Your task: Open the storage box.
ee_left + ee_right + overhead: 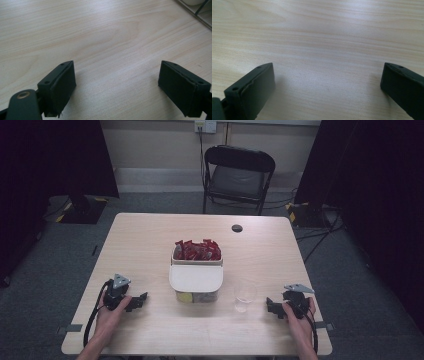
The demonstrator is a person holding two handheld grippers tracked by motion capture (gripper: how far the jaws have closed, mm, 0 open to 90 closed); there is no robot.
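Wooden table (150, 235), folding chair (237, 175) behind. Left gripper (136, 302) and right gripper (271, 306) rest low on tabletop, jaws released, nothing between. Plastic cup (244, 296) just beside right gripper; lidded container (196, 282) between grippers, contents unclear

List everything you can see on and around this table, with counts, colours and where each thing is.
table: one, light wood, centre
box: one, white lid, mid-table, part open
red packets: several, in box's far end
cup: one, clear, right of box
black disc: one, far table edge
folding chair: one, black, behind table
left gripper: black, near left, jaws open, empty
right gripper: black, near right, jaws open, empty
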